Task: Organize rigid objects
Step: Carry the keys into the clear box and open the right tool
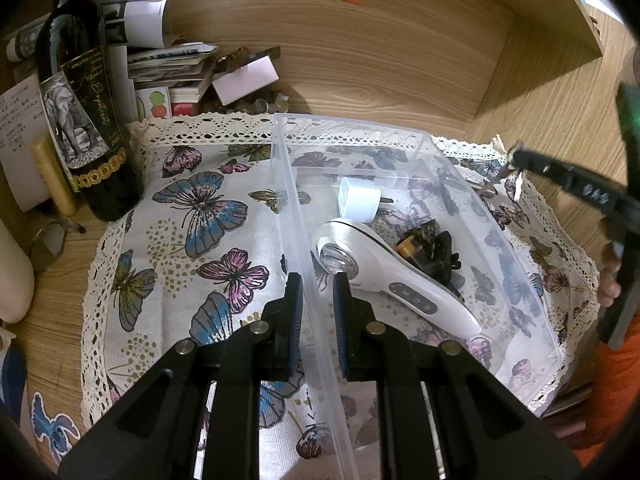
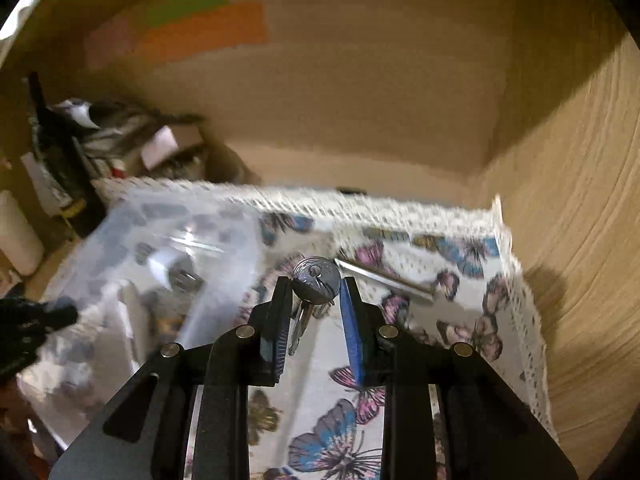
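A clear plastic bin (image 1: 532, 304) sits on a butterfly cloth (image 1: 192, 248). In it lie a white handheld device (image 1: 384, 276), a white plug adapter (image 1: 358, 199) and a black and gold item (image 1: 424, 250). My left gripper (image 1: 318, 284) straddles the bin's left wall, with one jaw on each side and a visible gap, so its grip is unclear. My right gripper (image 2: 316, 286) is shut on a silver key (image 2: 316, 278) with more keys hanging below, held above the cloth right of the bin (image 2: 168, 240). It also shows at the right in the left wrist view (image 1: 510, 168). A metal rod (image 2: 384, 278) lies on the cloth beyond.
A dark wine bottle (image 1: 86, 120) stands at the cloth's left rear corner, with stacked papers and boxes (image 1: 172, 68) behind. Wooden shelf walls (image 1: 400, 48) close in the back and right. A loose ring (image 1: 48, 244) and a white cylinder (image 1: 14, 276) lie at far left.
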Demonstrator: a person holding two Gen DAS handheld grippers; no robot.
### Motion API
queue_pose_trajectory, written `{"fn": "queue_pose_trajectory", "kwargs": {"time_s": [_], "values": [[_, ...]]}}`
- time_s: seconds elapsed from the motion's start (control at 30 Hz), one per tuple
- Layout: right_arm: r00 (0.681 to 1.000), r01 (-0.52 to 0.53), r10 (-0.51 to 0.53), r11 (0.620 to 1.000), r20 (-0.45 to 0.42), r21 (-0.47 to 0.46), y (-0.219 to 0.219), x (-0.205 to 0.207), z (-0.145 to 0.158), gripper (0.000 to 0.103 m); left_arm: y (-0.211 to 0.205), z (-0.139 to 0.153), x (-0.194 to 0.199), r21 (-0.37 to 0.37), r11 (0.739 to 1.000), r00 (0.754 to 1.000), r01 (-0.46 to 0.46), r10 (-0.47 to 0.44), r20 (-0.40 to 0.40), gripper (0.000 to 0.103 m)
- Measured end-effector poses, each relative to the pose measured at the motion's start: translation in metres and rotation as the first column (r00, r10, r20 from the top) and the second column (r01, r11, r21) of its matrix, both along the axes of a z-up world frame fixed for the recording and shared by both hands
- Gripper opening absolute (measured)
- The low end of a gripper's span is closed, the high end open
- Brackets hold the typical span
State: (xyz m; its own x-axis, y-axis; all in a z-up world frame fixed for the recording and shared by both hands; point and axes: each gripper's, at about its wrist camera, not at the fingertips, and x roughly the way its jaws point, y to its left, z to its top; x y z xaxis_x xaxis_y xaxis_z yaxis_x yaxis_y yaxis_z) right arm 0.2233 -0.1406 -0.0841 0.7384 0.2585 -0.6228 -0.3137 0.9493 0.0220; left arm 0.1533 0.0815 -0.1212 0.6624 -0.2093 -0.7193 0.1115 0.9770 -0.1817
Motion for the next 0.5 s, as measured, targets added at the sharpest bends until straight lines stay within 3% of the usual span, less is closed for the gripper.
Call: {"fn": "queue_pose_trajectory", "kwargs": {"time_s": [0.27, 0.5], "values": [[0.986, -0.128, 0.127, 0.992, 0.103, 0.005, 0.034, -0.015, 0.03, 0.022, 0.0, 0.0, 0.0, 0.0, 1.0, 1.0, 0.001, -0.001, 0.0, 0.013], [0.967, -0.233, 0.233, 0.972, 0.099, -0.01, 0.068, -0.021, 0.029, 0.022, 0.0, 0.0, 0.0, 0.001, 1.0, 1.0, 0.001, -0.001, 0.0, 0.013]]}}
